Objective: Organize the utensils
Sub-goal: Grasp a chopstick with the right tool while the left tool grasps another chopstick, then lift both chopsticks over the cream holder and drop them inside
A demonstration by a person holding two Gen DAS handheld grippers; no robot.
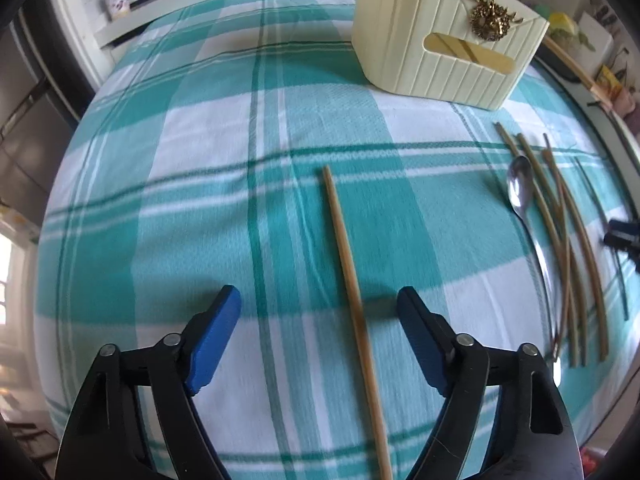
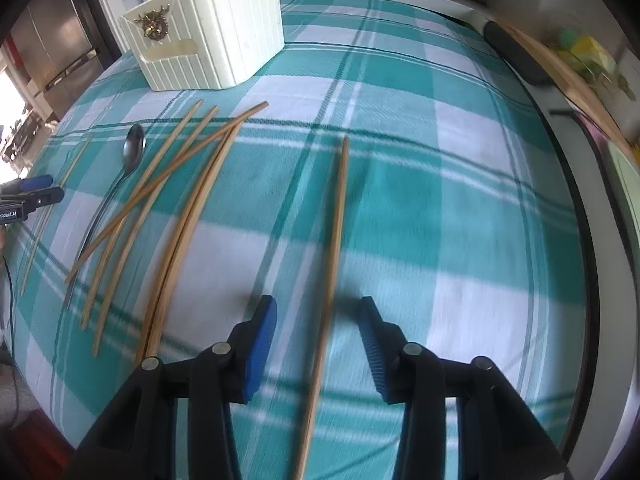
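Note:
In the left wrist view my left gripper point(image 1: 318, 300) is open, its blue pads on either side of a single wooden chopstick point(image 1: 346, 248) lying on the teal checked cloth. In the right wrist view my right gripper point(image 2: 318, 308) is open around another lone chopstick point(image 2: 338, 216) on the cloth. A cream ribbed holder box point(image 1: 440, 44) with a gold ornament stands at the far side; it also shows in the right wrist view point(image 2: 208, 44). Several chopsticks point(image 2: 168, 192) and a metal spoon point(image 2: 134, 148) lie in a loose pile between the grippers.
The pile and spoon point(image 1: 520, 188) lie right of my left gripper. The table's right edge point(image 2: 576, 208) borders a counter with a wooden board and yellow-green items. A fridge stands at the far left.

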